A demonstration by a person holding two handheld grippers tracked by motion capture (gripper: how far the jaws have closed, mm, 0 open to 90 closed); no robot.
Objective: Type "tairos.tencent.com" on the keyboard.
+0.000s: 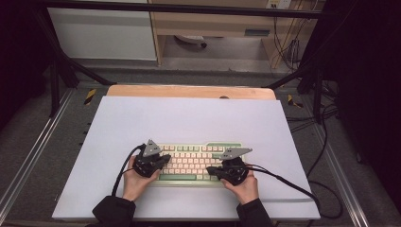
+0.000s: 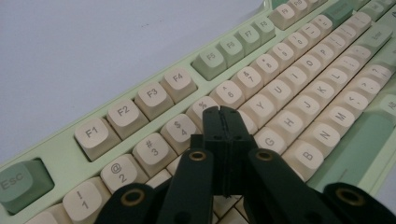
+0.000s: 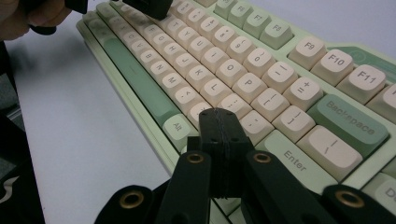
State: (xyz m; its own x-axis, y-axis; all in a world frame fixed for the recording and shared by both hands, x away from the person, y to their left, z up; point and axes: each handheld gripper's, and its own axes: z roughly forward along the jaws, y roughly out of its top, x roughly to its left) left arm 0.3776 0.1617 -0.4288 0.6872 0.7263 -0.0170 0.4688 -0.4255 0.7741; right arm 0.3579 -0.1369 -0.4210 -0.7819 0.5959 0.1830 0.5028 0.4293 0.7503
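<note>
While I watched from the remote station, the keyboard [image 1: 191, 162] lay flat with its long axis parallel to the near edge of the desk [image 1: 189, 118], space bar toward the person and function row facing the far edge. It sat a little closer to the near edge than the far one, roughly centred between the left and right edges. A white sheet covered the desk, bare wood showing along the far edge; black frame rails, grey floor and loose cables surrounded it. My left gripper [image 2: 223, 116] had its jaws pressed together with nothing between them, tips over the number and upper letter rows at the keyboard's left half. My right gripper [image 3: 219, 119] was likewise fully closed and empty, tips over the lower right keys near Alt; whether either tip touched a key I could not tell.
</note>
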